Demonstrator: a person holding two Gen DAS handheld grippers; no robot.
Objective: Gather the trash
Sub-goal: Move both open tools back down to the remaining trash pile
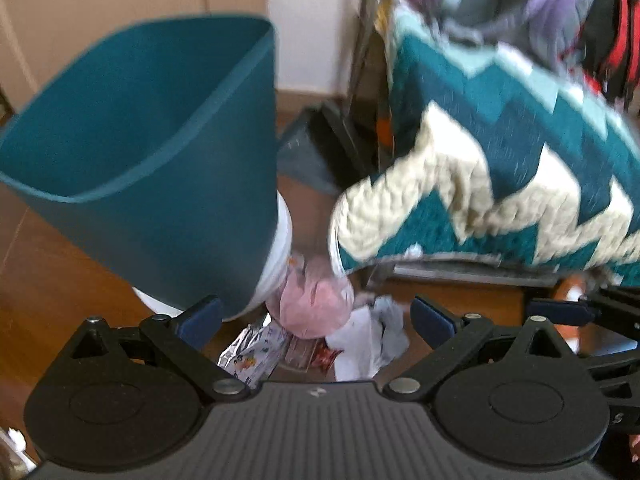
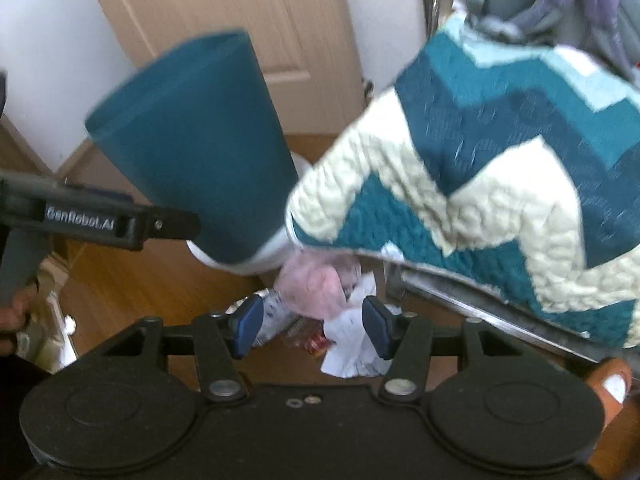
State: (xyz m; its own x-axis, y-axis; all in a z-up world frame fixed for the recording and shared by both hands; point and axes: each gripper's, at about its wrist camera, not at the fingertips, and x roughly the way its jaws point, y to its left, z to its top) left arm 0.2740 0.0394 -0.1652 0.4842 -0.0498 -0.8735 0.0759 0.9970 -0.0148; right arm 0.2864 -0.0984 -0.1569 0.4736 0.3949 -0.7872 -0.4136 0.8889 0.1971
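A small heap of trash lies on the wooden floor: a pink crumpled wad (image 1: 314,304) (image 2: 316,286), white crumpled paper (image 1: 370,340) (image 2: 354,350), a silver foil wrapper (image 1: 250,354) (image 2: 274,312) and a red wrapper (image 1: 318,354) (image 2: 312,340). Just left of it stands a teal bin (image 1: 152,140) (image 2: 192,148) with a white base. My left gripper (image 1: 318,318) hangs over the heap, jaws wide open and holding nothing. My right gripper (image 2: 314,326) is open too, with the pink wad and paper showing beyond its blue pads (image 2: 250,326), untouched. The two grippers are side by side.
A teal and cream zigzag quilt (image 1: 500,168) (image 2: 480,168) hangs over a metal frame at the right and overhangs the heap. A wooden door (image 2: 248,12) and white wall stand behind the bin. An orange slipper (image 2: 610,380) is at the lower right.
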